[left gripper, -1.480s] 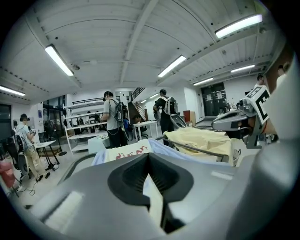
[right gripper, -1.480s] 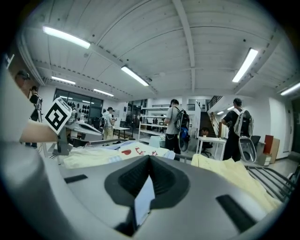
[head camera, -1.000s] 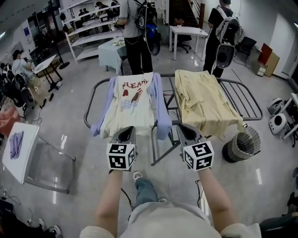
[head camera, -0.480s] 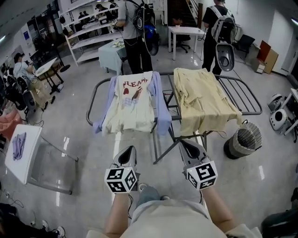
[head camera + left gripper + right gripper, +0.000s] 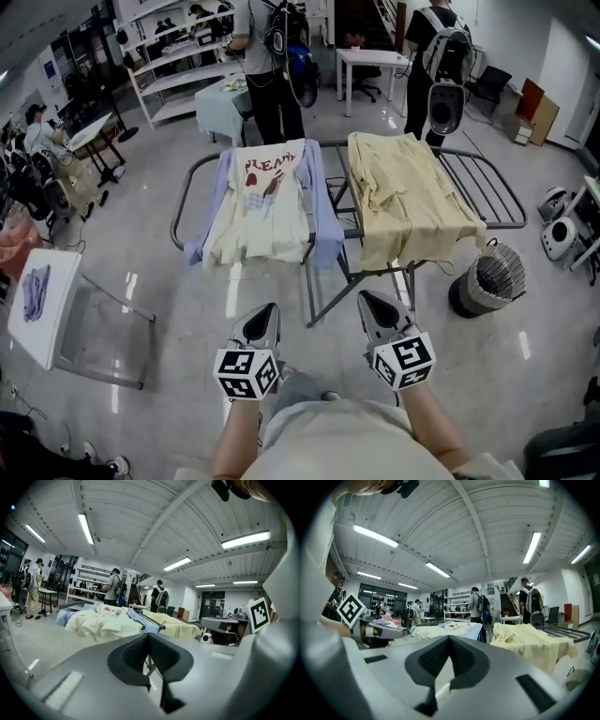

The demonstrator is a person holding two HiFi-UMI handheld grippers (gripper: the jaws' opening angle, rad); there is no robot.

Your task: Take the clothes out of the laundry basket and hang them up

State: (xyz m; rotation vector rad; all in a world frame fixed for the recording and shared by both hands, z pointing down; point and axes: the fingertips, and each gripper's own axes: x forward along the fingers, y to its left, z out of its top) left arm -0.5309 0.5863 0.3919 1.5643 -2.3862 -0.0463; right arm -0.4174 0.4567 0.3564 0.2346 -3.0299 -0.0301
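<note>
A grey drying rack stands ahead of me on the floor. A cream T-shirt with a red print, lilac sleeves hanging down, lies over its left part, and a pale yellow garment covers the middle. Both show in the left gripper view, the T-shirt and the yellow garment, and in the right gripper view, the T-shirt and the yellow garment. My left gripper and right gripper are held close to my body, well short of the rack. Both are shut with nothing in them.
A round wire laundry basket stands right of the rack's near corner. A white folding table with a lilac cloth is at left. People stand beyond the rack near shelves and a white desk. Equipment lies at far right.
Both grippers have drawn back from the rack's near edge toward my body and sunk a little. They stay shut and empty. The clothes on the rack lie as before.
</note>
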